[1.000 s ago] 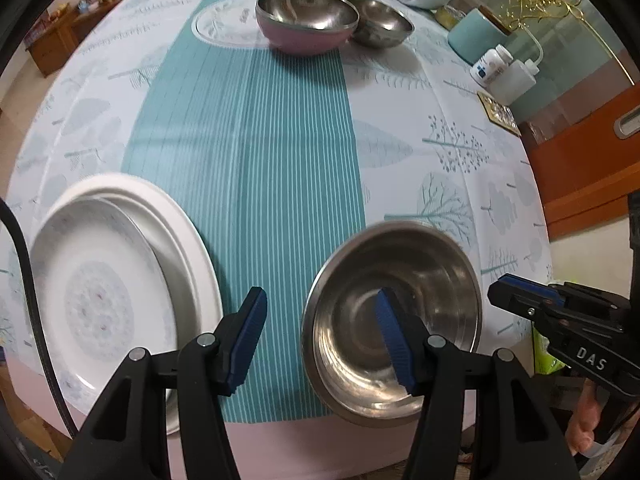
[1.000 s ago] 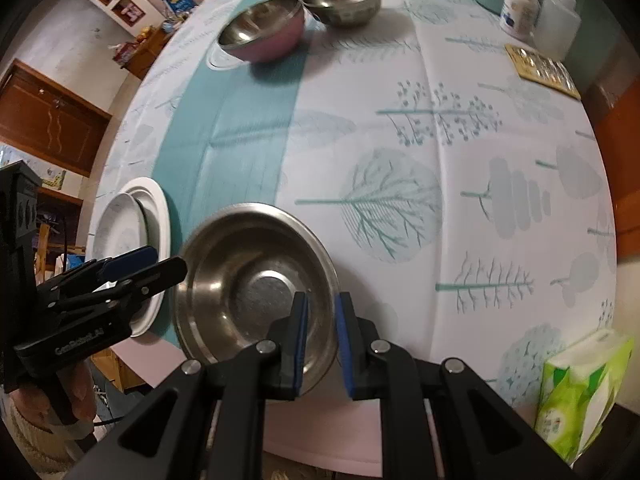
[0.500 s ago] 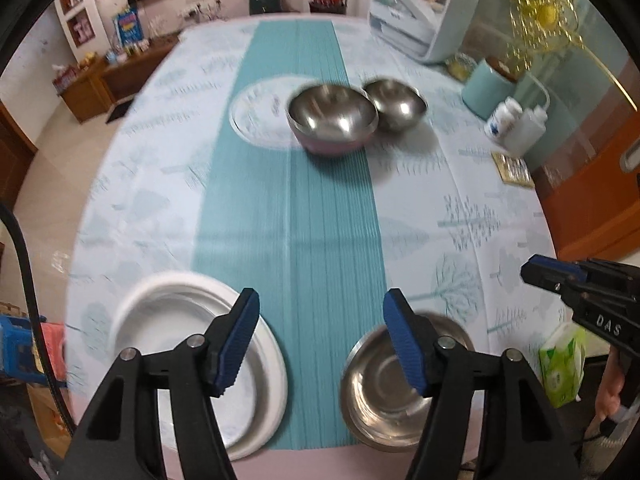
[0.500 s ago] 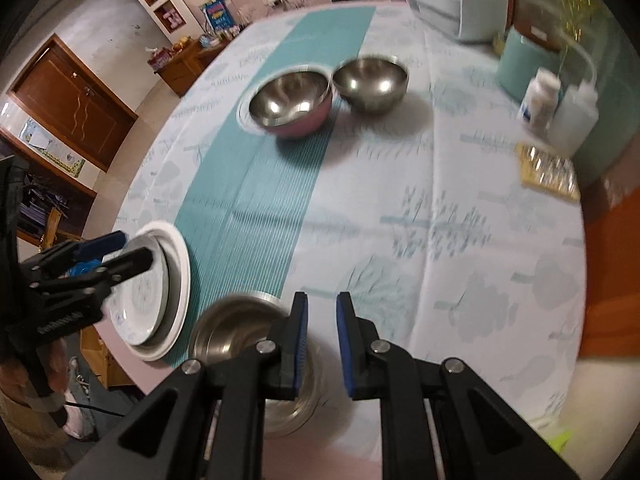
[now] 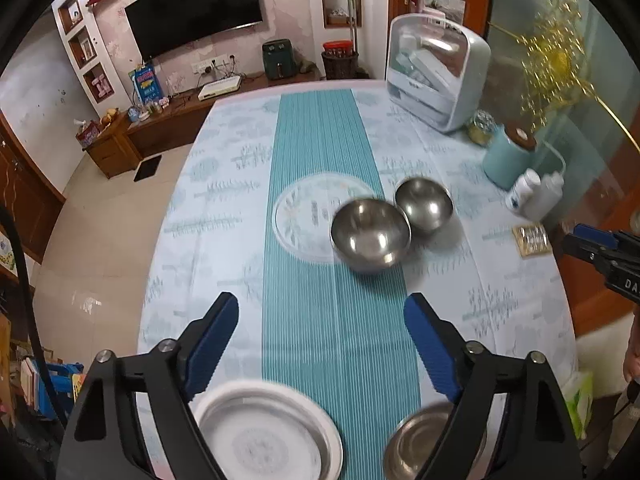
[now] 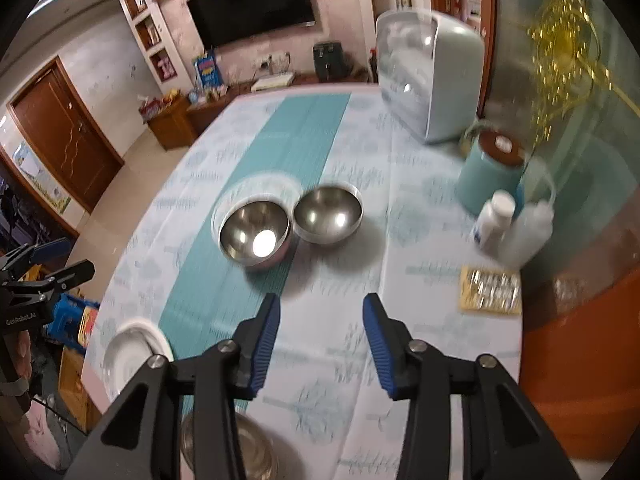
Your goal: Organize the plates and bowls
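Across the round surface (image 5: 224,184) with its pale tree-print cloth runs a teal striped runner (image 5: 320,140), and everything else is placed here against that runner. Midway along it lies a flat white patterned plate (image 5: 304,212), partly covered by a pink-sided steel bowl (image 5: 370,234) that overlaps the plate's right rim. A smaller plain steel bowl (image 5: 426,204) sits just right of the runner, touching or nearly touching the pink-sided one. At the runner's near end, a stack of two white plates (image 5: 272,432) lies on its left edge and a wide steel basin (image 5: 416,444) on its right edge, both at the rim of the surface.

Both tools are raised above the near end and look along the runner. The left gripper (image 5: 324,344) has its jaws spread wide with nothing between them; the right gripper (image 6: 320,344) has its jaws parted rather less, also empty.

The step in hand looks like a reach toward the far bowls, to nest them or free the plate beneath. To do it well, the right gripper should probably come down over the nearest rim of the chosen bowl with one finger inside and one outside, close firmly since polished steel is slippery, and lift straight up before travelling so the bowl does not drag the plate.
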